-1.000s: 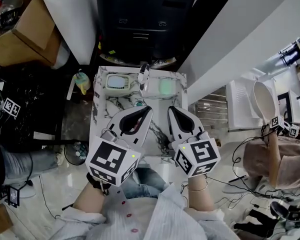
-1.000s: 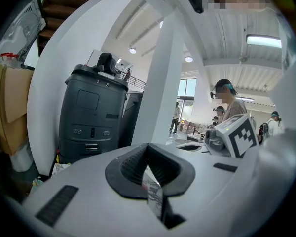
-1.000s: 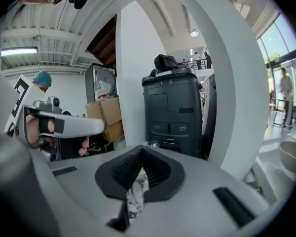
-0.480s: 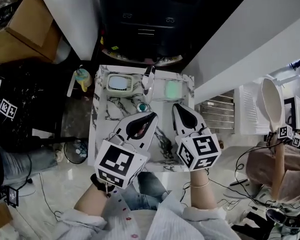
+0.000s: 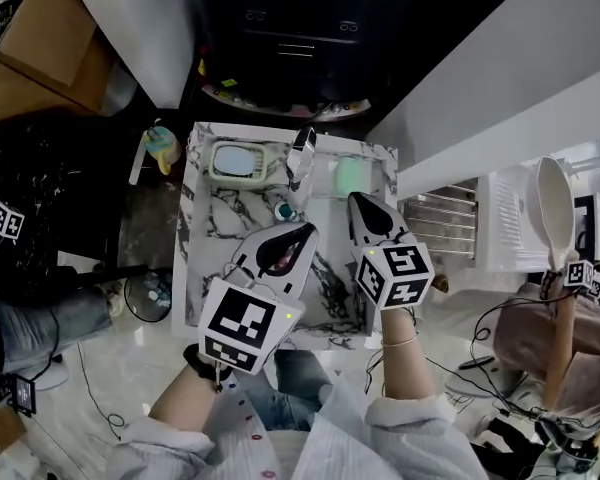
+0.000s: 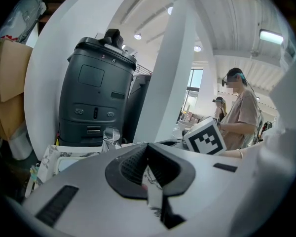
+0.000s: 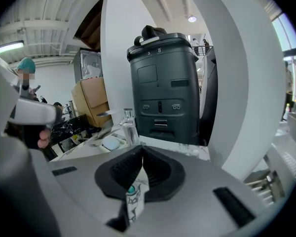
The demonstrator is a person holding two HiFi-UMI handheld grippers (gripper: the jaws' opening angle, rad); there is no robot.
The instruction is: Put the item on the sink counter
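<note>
Left gripper (image 5: 305,228): I am pressing its jaws together on nothing | right gripper (image 5: 354,198): likewise pressed together; both are hovering above the marble sink counter (image 5: 205,223)

The teal-topped object (image 5: 284,211) beside the faucet (image 5: 301,153) is too small for us to identify. We see the left gripper (image 5: 304,231) and right gripper (image 5: 356,201) hiding the near middle of the counter (image 5: 212,230), and the picture's right edge cuts off a person (image 5: 580,340).
</note>
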